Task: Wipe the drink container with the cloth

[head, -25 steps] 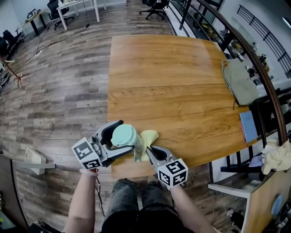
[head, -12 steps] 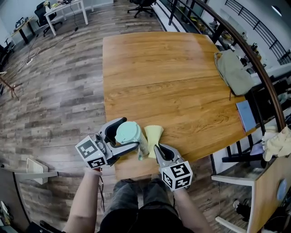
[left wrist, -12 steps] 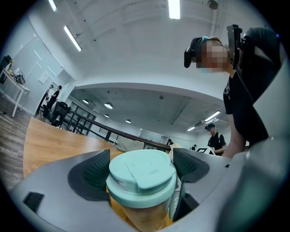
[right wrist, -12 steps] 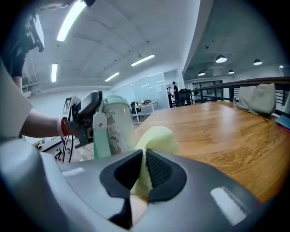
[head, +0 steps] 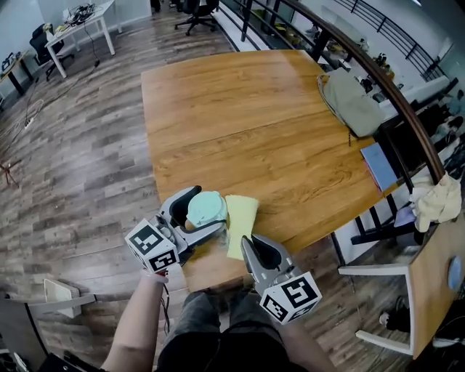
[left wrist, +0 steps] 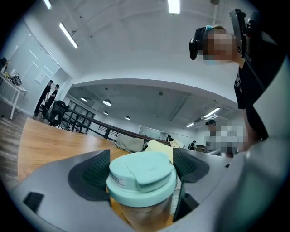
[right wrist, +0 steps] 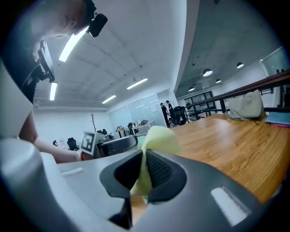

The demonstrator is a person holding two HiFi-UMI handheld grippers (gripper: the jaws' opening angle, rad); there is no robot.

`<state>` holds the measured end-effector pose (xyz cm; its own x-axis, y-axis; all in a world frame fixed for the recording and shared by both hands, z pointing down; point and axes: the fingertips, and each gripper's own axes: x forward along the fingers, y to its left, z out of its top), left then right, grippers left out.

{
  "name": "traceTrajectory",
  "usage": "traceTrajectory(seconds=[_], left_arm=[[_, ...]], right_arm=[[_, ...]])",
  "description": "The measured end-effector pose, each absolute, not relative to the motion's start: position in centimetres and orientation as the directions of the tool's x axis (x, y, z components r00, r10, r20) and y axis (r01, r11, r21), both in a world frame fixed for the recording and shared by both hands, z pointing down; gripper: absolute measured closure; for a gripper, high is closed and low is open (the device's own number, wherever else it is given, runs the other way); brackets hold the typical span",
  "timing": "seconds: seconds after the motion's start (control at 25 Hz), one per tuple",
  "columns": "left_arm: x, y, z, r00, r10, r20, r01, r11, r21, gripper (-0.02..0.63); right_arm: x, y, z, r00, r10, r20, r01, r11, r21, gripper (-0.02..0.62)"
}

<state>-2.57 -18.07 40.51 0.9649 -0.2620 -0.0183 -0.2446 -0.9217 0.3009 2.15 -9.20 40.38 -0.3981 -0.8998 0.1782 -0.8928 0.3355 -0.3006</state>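
Open-plan office.
- Floor (head: 73, 145): grey-brown wood-look planks.
- Worktop (head: 254, 123): large, warm orange-brown wood with visible grain.
- Railing (head: 378, 80): dark and curved, running along the worktop's right side.
- Bag (head: 351, 102): grey-green and slumped, on the worktop's right edge beside the railing.
- Blue notebook (head: 378, 166): by the same edge, nearer the viewer.
- White desk (head: 76, 22): far left, with black office chairs (head: 192, 9) near it.
- Ceiling (left wrist: 136, 41): white, with long strip lights (left wrist: 69, 35).
- Far walls: glazed partitions (right wrist: 136, 111).
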Motion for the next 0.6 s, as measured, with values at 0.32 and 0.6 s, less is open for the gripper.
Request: traceTrajectory(seconds=[0.32,0.6], left_arm=[[-2.3,-18.4,40.6,0.962,-0.272,0.0,-0.258,-0.913,0.314,0.176],[-2.8,-19.1,40.8,0.962,-0.271,-0.012,-0.25,-0.902,0.351,0.177]], right_arm=[[-2.8,-10.0,42.3,-0.418,-0.894,0.163,-0.886,0.361,-0.29,0.566],[-4.0,-11.3,45.2,-0.391,-0.901,0.187,-0.906,0.341,-0.25,0.566]])
